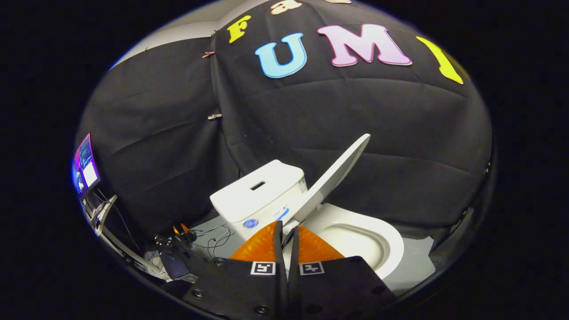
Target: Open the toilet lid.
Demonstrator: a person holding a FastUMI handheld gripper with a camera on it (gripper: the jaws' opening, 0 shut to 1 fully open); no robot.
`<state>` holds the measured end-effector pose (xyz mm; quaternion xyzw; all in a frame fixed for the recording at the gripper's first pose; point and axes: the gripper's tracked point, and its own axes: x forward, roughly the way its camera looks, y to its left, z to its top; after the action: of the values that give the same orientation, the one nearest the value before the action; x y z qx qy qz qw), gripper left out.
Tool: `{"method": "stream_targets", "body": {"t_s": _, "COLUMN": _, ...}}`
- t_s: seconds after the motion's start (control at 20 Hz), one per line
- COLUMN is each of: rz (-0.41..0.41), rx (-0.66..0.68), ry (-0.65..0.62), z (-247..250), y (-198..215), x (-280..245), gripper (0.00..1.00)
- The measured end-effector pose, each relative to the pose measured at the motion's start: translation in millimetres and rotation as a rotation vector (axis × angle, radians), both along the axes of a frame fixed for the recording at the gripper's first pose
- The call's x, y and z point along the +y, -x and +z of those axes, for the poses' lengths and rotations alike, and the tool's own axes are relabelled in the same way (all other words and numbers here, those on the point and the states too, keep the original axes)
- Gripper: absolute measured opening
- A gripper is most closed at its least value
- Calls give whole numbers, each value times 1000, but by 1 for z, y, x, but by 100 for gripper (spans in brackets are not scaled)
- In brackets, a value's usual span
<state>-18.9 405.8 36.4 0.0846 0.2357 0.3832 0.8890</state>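
Lid (338, 174) raised, leaning back toward tank (260, 189), bowl (391, 249) exposed beyond the fingers. Gripper (286, 231) jaws nearly closed, holding nothing, apart from lid. Lifting looks done; next likely just backing clear without knocking it.

Gripper (287, 230) with orange fingers (262, 246) nearly together, a narrow gap, nothing between them

gripper (286, 231) camera, tilted, near above the toilet (355, 235)
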Motion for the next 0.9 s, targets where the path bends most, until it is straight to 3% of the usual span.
{"method": "stream_targets", "body": {"t_s": 0.55, "rz": 128, "rx": -177, "ry": -14, "z": 57, "y": -1, "x": 123, "gripper": 6}}
{"method": "stream_targets", "body": {"t_s": 0.6, "rz": 143, "rx": -192, "ry": -17, "z": 61, "y": -3, "x": 134, "gripper": 12}}
{"method": "stream_targets", "body": {"t_s": 0.75, "rz": 190, "rx": -206, "ry": -26, "z": 71, "y": -3, "x": 172, "gripper": 12}}
{"method": "stream_targets", "body": {"t_s": 0.9, "rz": 243, "rx": -218, "ry": -35, "z": 71, "y": 0, "x": 211, "gripper": 32}}
